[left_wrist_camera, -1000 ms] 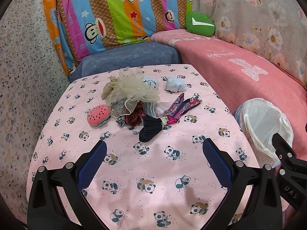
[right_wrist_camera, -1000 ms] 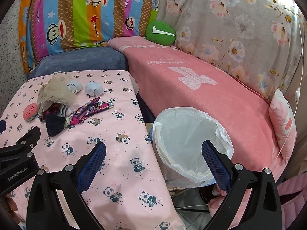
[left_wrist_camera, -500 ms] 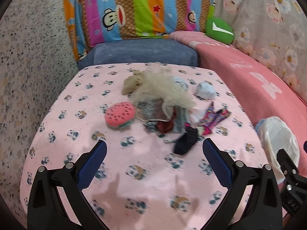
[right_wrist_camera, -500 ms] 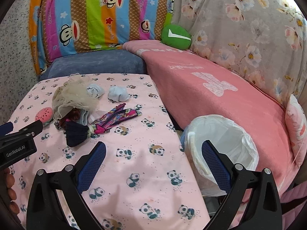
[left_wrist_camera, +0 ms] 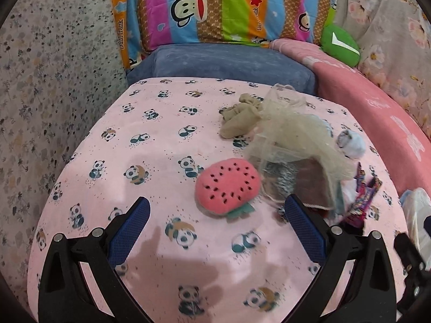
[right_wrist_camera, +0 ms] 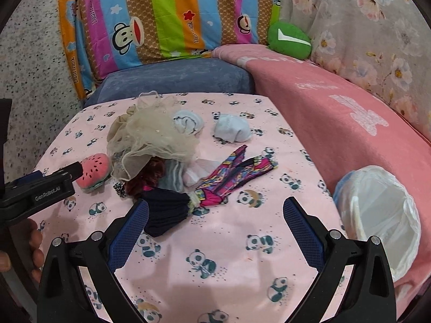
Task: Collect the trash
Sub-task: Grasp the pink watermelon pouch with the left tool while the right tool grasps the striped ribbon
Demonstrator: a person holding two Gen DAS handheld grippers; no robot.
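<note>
A pile of small items lies on the pink panda-print table (left_wrist_camera: 161, 161): a pink watermelon plush (left_wrist_camera: 227, 185), beige tulle (left_wrist_camera: 293, 132), a beige sock (left_wrist_camera: 239, 118), a dark sock (right_wrist_camera: 168, 210), a colourful cloth (right_wrist_camera: 237, 172) and two pale sock balls (right_wrist_camera: 233, 127). My left gripper (left_wrist_camera: 215, 212) is open, just short of the watermelon plush (right_wrist_camera: 93, 171). My right gripper (right_wrist_camera: 215, 215) is open and empty, its left finger beside the dark sock. A bin with a white bag (right_wrist_camera: 379, 215) stands to the right of the table.
A pink-covered sofa (right_wrist_camera: 336, 113) runs along the right behind the bin. A blue cushion (left_wrist_camera: 221, 62) and a striped monkey-print pillow (left_wrist_camera: 215, 8) lie beyond the table. A green cushion (right_wrist_camera: 289, 40) sits on the sofa. A speckled wall (left_wrist_camera: 48, 80) is on the left.
My left gripper has swung left and closed in on the watermelon plush. My right gripper has turned left from the bin towards the pile. Both stay open.
</note>
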